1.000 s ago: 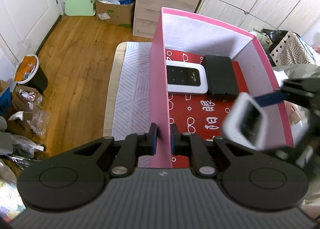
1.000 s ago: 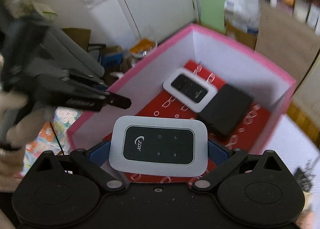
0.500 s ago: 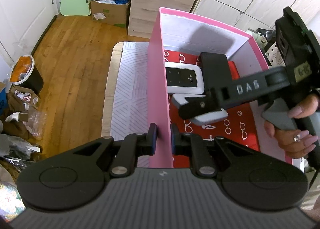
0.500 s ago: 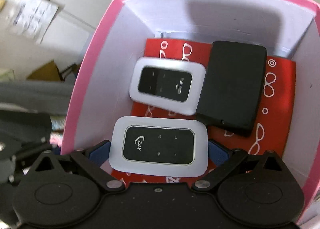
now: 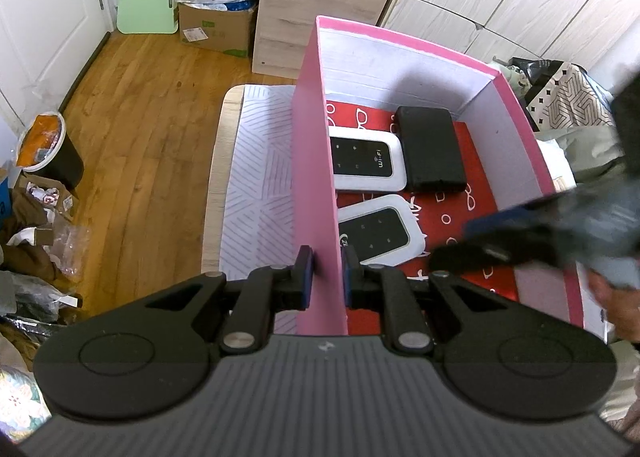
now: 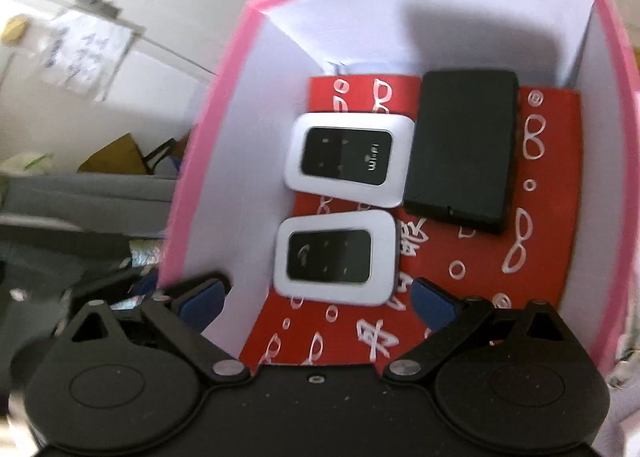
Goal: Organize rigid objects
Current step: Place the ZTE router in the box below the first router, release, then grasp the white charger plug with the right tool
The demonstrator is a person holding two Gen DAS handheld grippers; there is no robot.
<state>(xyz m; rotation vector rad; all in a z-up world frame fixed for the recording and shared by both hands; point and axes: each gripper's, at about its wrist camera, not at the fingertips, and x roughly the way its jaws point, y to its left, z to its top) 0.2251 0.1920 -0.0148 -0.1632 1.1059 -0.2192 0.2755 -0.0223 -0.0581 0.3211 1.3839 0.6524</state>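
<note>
Pink cardboard forms the walls of an open box [image 5: 316,177] that stands on a bench [image 5: 256,185] covered with a pale striped mat. The left tongs [image 5: 324,277] are clenched on the box's near wall at 6 o'clock in the left wrist view, one blue pad [image 5: 306,275] outside the wall and the other inside it.

Inside, on a red paper lining [image 6: 472,285] printed with white glasses, lie three devices. A white pocket router marked "WiFi" [image 6: 348,159] sits toward 12 o'clock of the box floor, touching a flat black case [image 6: 464,145] at its 3 o'clock side. A second white router [image 6: 334,257] lies flat just beside the first, at its 6 o'clock, close to the left inner wall; whether the two routers touch cannot be told.

The right tongs [image 6: 316,303] are released, spread wide above the lining, and grasp nothing; the second router lies just beyond them, between the lines of the two blue fingertips [image 6: 432,303]. In the left wrist view the right tongs appear blurred at 3 o'clock over the box's far rim.

A wooden cabinet [image 5: 324,5] stands on the wood floor [image 5: 140,117] beyond the bench at 12 o'clock.
</note>
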